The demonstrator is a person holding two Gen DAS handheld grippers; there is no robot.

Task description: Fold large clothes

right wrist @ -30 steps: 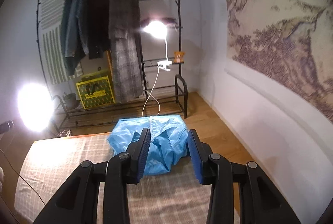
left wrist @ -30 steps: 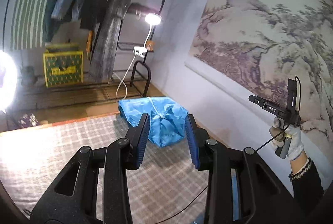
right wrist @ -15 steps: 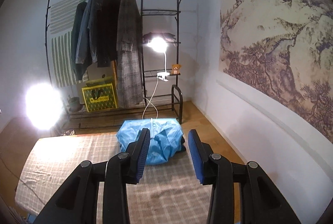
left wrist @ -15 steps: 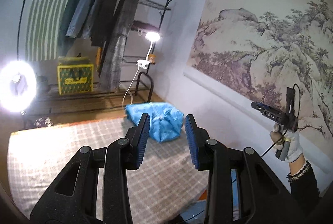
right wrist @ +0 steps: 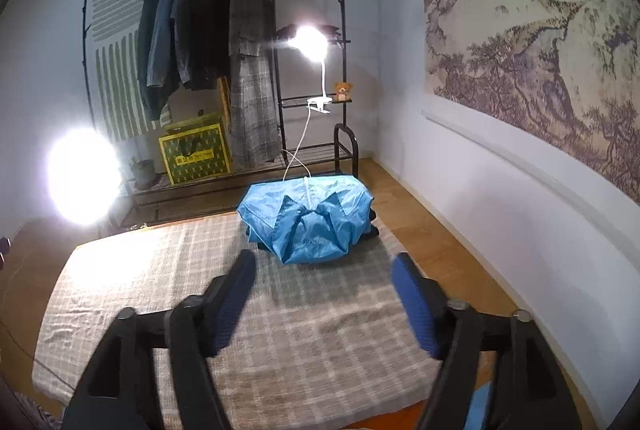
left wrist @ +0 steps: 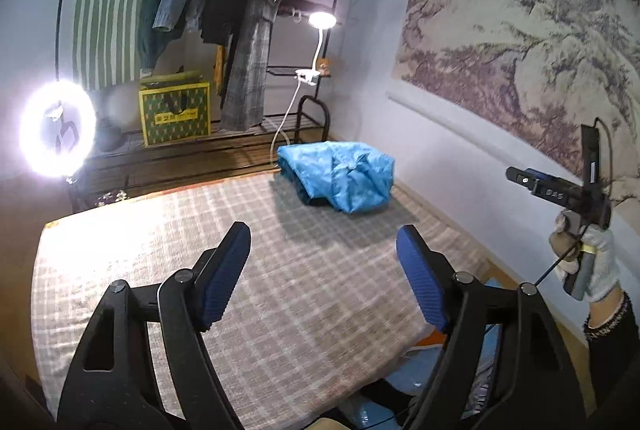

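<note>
**Now: both grippers wide open, nothing held, folded jacket at far edge of bed**

Left wrist view: left gripper (left wrist: 323, 250) has just been opening; jaws now spread wide, nothing between the blue pads (left wrist: 224, 278). It hangs over the near half of the checked bedspread (left wrist: 160, 238). Blue jacket (left wrist: 340, 174) sits folded at the far right corner of the spread, right at its far edge, well apart from the jaws. Wide bare cloth between jaws and jacket, and all the way to the left edge. Right edge of the bed runs close to the wall with the landscape mural (left wrist: 520, 50); narrow floor strip there. Gloved hand (left wrist: 592, 262) at far right carries the other gripper's handle, off the bed's right edge.

Right wrist view: right gripper (right wrist: 324, 270) also just been opening; jaws wide, empty, slightly motion-blurred. Blue jacket (right wrist: 308, 218) lies just beyond the fingertips, centred between them, no contact. Past the bed's far edge: wood floor, then clothes rack (right wrist: 276, 42) with hanging coats, clip lamp (right wrist: 312, 42), ring light (right wrist: 82, 174) far left. Left half of spread clear.
</note>
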